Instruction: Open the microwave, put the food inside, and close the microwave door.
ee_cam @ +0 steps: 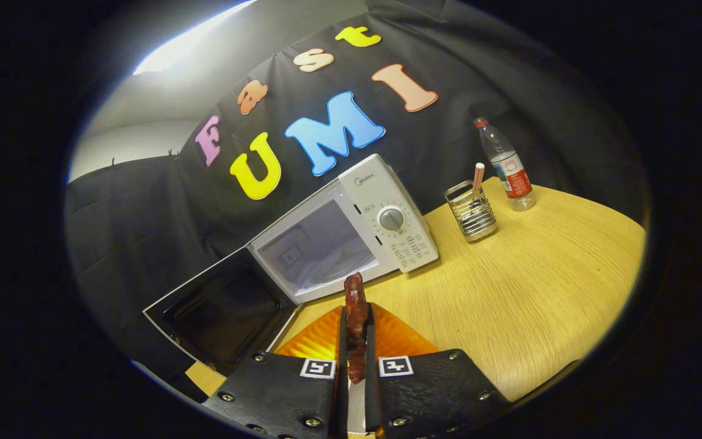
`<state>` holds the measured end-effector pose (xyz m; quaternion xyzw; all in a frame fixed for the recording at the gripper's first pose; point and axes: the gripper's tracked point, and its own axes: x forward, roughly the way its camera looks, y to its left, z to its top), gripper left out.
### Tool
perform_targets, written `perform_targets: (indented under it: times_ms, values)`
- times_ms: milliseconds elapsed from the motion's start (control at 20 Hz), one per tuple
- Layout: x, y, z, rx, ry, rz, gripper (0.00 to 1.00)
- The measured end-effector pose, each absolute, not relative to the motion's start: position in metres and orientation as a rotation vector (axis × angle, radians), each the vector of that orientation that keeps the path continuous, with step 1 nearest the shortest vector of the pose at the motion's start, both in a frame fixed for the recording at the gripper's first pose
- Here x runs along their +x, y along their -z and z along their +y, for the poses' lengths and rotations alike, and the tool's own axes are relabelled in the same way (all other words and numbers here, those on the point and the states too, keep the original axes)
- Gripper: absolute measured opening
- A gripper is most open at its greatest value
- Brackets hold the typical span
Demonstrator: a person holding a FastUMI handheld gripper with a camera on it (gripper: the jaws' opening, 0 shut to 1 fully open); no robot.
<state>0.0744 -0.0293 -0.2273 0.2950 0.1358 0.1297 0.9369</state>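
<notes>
1. Our gripper [356, 341] clamps a reddish strip of food [356, 317], both fingers pressing it, above an orange plate [397, 338].
2. Ahead stands the microwave [351, 225] on the worktop [528, 292], its door [223, 311] swung open.
3. We should probably carry the strip level into the cavity [317, 247], clearing the door's edge.

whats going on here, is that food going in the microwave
A person's hand-held gripper is shut on a dark reddish strip of food, held upright between its fingers above an orange plate. Just beyond stands the white microwave on the wooden table, its door swung open and the cavity bare. So the door is open and the food is not yet inside. Farther back stand a metal holder and a water bottle.
</notes>
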Motion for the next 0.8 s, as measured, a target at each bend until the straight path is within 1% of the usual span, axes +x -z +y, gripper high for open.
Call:
perform_targets:
  times_ms: [250,350,500,800]
  values:
    - [0.099,0.188,0.017,0.567,-0.309,0.244,0.11]
    - [0.113,0.183,0.039,0.533,-0.317,0.244,0.11]
    - [0.146,0.176,0.076,0.52,-0.324,0.252,0.11]
    - [0.232,0.193,0.141,0.498,-0.284,0.315,0.11]
